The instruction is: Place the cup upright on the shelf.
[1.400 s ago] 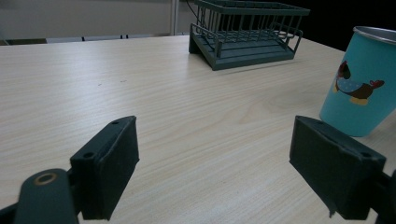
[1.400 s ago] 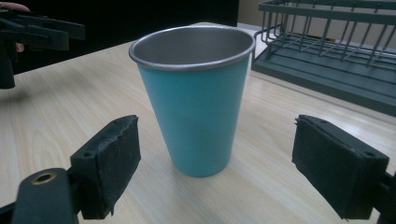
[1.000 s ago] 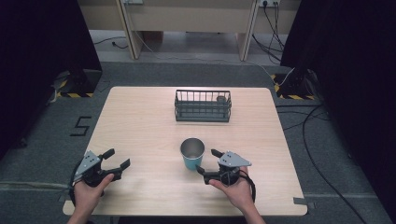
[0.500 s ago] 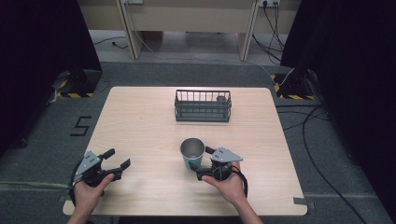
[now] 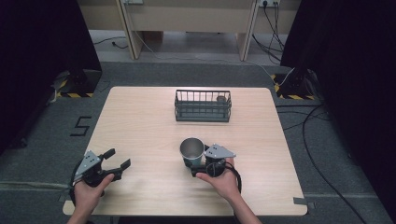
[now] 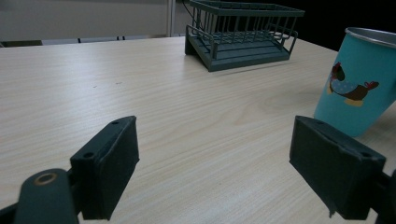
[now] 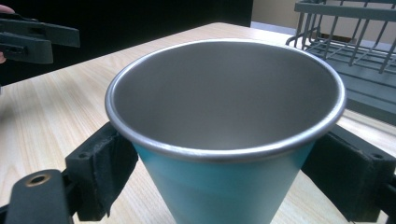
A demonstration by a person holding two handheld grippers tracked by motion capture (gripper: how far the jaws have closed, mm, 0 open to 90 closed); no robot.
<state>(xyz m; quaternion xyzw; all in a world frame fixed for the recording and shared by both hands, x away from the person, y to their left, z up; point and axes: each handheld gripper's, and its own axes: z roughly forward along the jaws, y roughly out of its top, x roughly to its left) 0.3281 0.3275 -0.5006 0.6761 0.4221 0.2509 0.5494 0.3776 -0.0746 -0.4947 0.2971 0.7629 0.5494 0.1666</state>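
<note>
A teal metal cup (image 5: 192,150) with a cartoon bird on its side (image 6: 357,88) stands upright and empty on the table's near middle. My right gripper (image 5: 195,167) is open, with one jaw on each side of the cup's lower body (image 7: 224,102); the jaws sit close against it without visibly squeezing. My left gripper (image 5: 117,158) rests open near the front left corner of the table, with bare wood between its jaws (image 6: 212,163), and the cup stands off to its right.
A dark wire basket (image 5: 203,106) stands at the far middle of the wooden table (image 5: 140,126), with a small dark object (image 5: 220,98) in its right end. Cables lie on the floor to the right of the table.
My right gripper has slid left toward the cup until its jaws stand on both sides of it. The left gripper and the cup have stayed put.
</note>
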